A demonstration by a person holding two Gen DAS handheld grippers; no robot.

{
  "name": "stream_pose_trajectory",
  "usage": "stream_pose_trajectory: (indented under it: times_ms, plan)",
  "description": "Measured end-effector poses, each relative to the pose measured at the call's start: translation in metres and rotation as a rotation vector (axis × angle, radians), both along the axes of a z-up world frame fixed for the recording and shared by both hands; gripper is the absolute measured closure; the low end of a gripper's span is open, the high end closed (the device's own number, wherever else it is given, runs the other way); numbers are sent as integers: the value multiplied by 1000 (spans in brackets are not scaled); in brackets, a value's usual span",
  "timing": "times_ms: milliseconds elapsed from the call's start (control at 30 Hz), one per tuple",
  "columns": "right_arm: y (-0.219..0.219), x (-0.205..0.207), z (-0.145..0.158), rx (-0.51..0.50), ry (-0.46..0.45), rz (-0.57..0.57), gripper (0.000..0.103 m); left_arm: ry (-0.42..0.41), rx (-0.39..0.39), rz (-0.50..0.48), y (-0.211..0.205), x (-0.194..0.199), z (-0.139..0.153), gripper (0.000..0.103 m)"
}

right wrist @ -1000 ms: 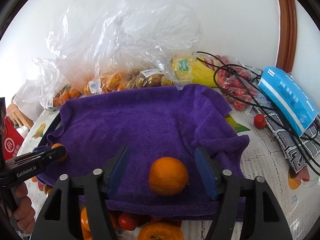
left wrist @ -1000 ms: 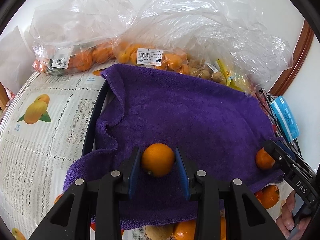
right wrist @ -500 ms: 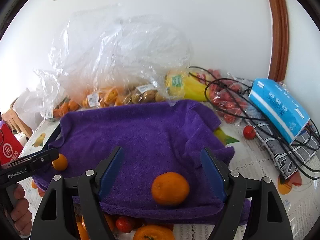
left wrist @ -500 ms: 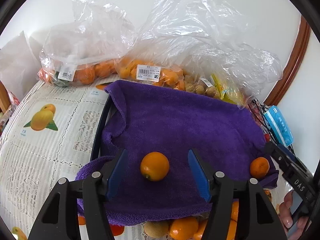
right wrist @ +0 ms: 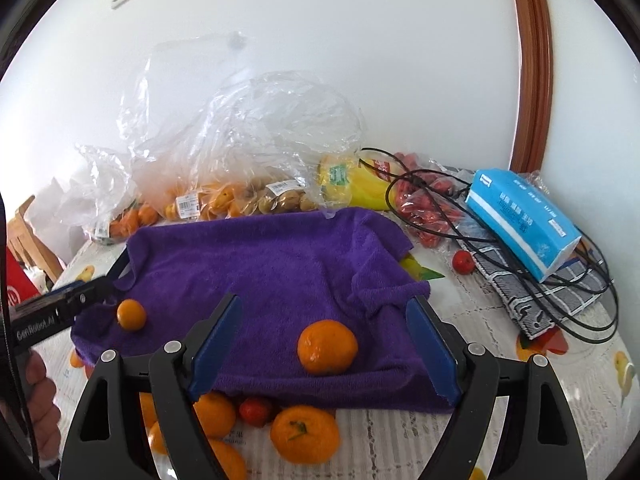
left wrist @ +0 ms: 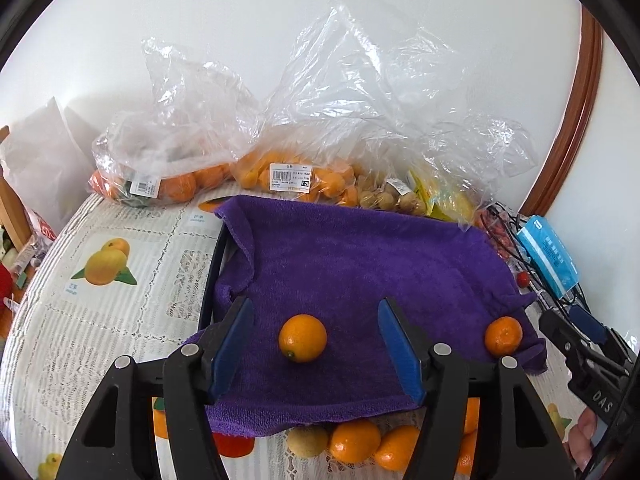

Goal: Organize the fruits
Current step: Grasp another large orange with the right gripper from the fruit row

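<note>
A purple towel (left wrist: 360, 264) (right wrist: 260, 264) is spread over a black-rimmed tray (left wrist: 210, 276). A small smooth orange (left wrist: 303, 338) (right wrist: 131, 314) lies on the towel's near left part. My left gripper (left wrist: 314, 304) stands open around it, and its blue pads are clear of the orange on both sides. A mandarin (right wrist: 327, 346) (left wrist: 503, 336) rests near the towel's right front edge. My right gripper (right wrist: 324, 302) is wide around it, its jaws opening and not touching it. Each gripper is a little above and behind its fruit.
Loose oranges, a red fruit and a pale round fruit (left wrist: 354, 440) (right wrist: 304, 434) lie in front of the towel. Clear bags of fruit (left wrist: 292, 176) line the wall. A blue tissue pack (right wrist: 524, 220), black cables (right wrist: 500, 240) and a cherry tomato (right wrist: 463, 262) sit to the right.
My left gripper opened off the small orange, which stays on the towel. My right jaws spread wider around the mandarin. Both grippers have drawn back and up.
</note>
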State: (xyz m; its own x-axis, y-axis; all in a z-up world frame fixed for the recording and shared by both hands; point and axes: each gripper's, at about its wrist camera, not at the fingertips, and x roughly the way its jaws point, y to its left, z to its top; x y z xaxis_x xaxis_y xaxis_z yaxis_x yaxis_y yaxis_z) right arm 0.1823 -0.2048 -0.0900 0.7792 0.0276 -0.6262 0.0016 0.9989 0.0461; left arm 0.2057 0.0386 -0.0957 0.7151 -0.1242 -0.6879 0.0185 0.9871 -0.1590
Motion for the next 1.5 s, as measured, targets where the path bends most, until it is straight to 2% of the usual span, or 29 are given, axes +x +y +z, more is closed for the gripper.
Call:
stream_pose_trajectory:
  times_ms: [233, 367, 467, 667, 800, 1000, 1133, 1500]
  plan:
    - [4, -32, -3, -23, 18, 20, 20, 23, -11, -8, 1, -10, 10, 40]
    - [1, -42, -15, 25, 61, 25, 21, 49, -48, -24, 6, -21, 6, 39]
    - [2, -48, -24, 45, 87, 31, 29, 70, -56, -39, 10, -28, 0, 36]
    - [17, -55, -37, 2, 126, 61, 40, 90, -46, -53, 17, -40, -7, 35]
    - [25, -60, -43, -31, 148, 51, 54, 86, -42, -27, 25, -42, -8, 33]
    - [17, -58, -45, -1, 159, 18, 54, 103, -84, 14, 38, -39, -10, 33]
    - [19, -47, -48, -22, 157, 15, 53, 109, -102, 26, 43, -37, -11, 33]
    - [19, -21, -70, -42, 238, 23, 52, 143, -113, 24, 44, -33, -18, 32]
